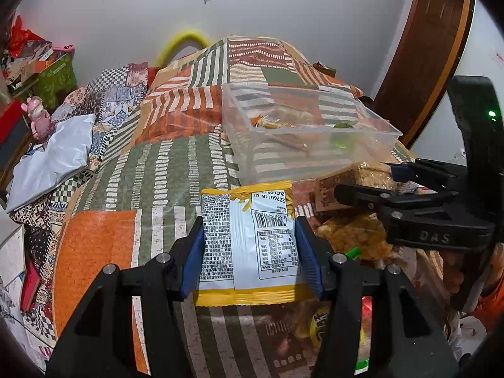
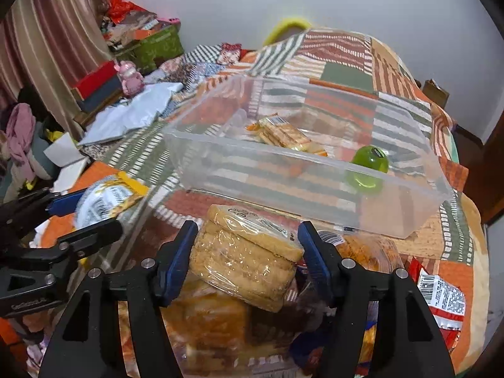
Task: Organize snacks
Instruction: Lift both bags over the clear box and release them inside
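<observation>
Snack packet [image 1: 249, 242], white with yellow sealed ends and printed barcode side up, sits between the blue pads of the left gripper [image 1: 250, 245]; both pads press its long edges and the packet is held above the patchwork bedspread [image 1: 94, 239], just in front of the near wall of the clear plastic bin [image 1: 315, 157]. Wrapped biscuit stack [image 2: 249, 261], in clear film with a small white label, lies between the blue pads of the right gripper [image 2: 247, 258]; the left pad meets the film, the right pad touches the upper corner of the wrap, so the jaws are partly closed around the stack. No earlier view is available to show jaw motion. The stack rests tilted on a heap of other snack bags [image 2: 214, 318] at the near edge of the bed. The bin stands on the bedspread beyond both grippers and contains a cracker pack [image 2: 283, 135] towards the back and a green round container [image 2: 368, 167] at the right. A red-and-white packet [image 2: 441, 299] lies on the bedspread right of the heap. A white plastic bag [image 1: 53, 157] and a pink figurine [image 1: 37, 116] lie at far left
</observation>
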Tool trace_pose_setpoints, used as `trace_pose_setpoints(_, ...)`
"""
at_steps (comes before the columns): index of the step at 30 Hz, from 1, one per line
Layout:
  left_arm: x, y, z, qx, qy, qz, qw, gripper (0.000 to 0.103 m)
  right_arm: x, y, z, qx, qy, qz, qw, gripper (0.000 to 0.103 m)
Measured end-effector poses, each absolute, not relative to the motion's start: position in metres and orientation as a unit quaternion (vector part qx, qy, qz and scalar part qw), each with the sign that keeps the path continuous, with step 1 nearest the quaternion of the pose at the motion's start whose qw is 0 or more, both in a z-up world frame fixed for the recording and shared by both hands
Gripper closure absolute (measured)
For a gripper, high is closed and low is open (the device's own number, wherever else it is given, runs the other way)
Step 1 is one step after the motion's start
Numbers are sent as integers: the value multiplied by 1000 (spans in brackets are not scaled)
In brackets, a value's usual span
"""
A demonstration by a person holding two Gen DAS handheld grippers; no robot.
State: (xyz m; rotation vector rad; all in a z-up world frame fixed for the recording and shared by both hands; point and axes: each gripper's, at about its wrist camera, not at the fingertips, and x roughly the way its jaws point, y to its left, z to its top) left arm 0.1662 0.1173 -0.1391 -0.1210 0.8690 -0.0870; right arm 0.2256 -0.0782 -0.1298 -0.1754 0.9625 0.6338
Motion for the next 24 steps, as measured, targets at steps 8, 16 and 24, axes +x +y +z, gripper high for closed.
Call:
trace_pose_setpoints(8,166,111,-112,-65,400,-38,914,49,211,-88,-98,-67,411,329,847,42)
trace_pose_setpoints(16,178,98,-85,-68,381,-41,921,49,207,-104,-65,-52,367,341,864,43)
trace_pose_setpoints(24,205,81,-64,-62,363,-47,928,49,226,-121,-39,-41,336,330,881,44)
